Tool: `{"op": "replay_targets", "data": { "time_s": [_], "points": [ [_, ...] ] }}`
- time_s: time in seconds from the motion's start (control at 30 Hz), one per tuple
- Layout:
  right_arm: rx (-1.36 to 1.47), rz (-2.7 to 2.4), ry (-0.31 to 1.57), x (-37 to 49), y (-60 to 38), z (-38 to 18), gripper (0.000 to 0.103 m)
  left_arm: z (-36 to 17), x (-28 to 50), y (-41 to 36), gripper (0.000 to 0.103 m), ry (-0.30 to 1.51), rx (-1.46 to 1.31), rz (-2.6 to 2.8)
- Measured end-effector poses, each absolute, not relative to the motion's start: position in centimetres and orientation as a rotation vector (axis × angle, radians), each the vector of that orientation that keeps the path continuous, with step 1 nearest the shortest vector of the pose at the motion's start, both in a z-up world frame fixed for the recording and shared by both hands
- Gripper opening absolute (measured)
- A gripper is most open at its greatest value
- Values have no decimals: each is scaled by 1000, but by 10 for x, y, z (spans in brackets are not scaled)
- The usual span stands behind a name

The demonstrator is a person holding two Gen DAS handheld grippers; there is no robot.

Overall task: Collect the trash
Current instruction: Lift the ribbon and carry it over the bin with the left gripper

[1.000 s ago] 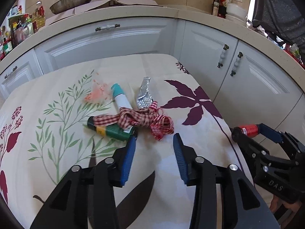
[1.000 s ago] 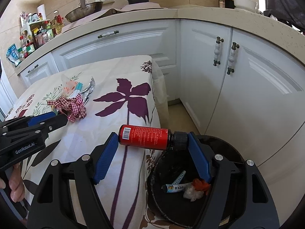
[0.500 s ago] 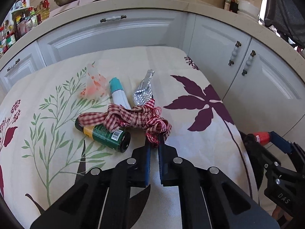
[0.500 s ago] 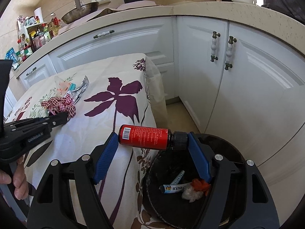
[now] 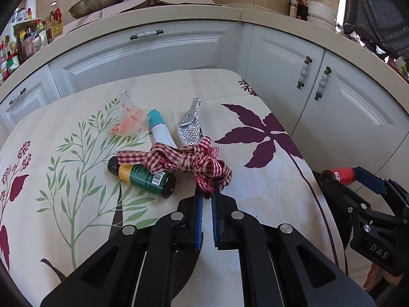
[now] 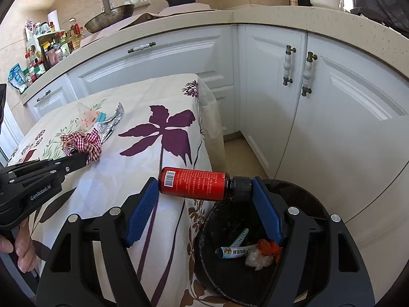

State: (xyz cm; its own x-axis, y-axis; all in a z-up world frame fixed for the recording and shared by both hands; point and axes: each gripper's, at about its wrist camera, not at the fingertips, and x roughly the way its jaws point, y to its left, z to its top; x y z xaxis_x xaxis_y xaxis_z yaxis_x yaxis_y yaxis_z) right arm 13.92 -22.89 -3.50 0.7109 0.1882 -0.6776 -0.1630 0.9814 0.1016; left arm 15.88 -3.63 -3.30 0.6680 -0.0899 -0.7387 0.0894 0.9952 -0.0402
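Observation:
On the flowered tablecloth (image 5: 76,133) lies a red checked ribbon (image 5: 189,158), draped over a green bottle (image 5: 143,176). My left gripper (image 5: 207,188) is shut on the ribbon's near loop; it also shows in the right wrist view as the left gripper (image 6: 85,156) pinching the ribbon (image 6: 84,140). My right gripper (image 6: 204,186) is shut on a red bottle (image 6: 194,184), gripped end to end between base and black cap. It hangs above a black bin (image 6: 319,209) beside the table. The red bottle (image 5: 342,175) also shows at the right of the left wrist view.
A white tube with a teal cap (image 5: 159,130), a foil wrapper (image 5: 190,125) and a clear bag with orange print (image 5: 130,122) lie behind the ribbon. The bin holds a small tube (image 6: 232,250) and crumpled wrappers. White cabinets (image 6: 332,102) stand close behind and to the right.
My left gripper has closed from open onto the ribbon's near loop after edging toward it. The right gripper has kept still with the red bottle.

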Motion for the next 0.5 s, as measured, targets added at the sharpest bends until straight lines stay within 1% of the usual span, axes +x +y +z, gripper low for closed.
{"op": "replay_targets", "data": {
  "time_s": [0.5],
  "points": [
    [31, 156, 722, 114, -235, -18, 72, -16, 130, -39, 7, 770, 46, -125]
  ]
}}
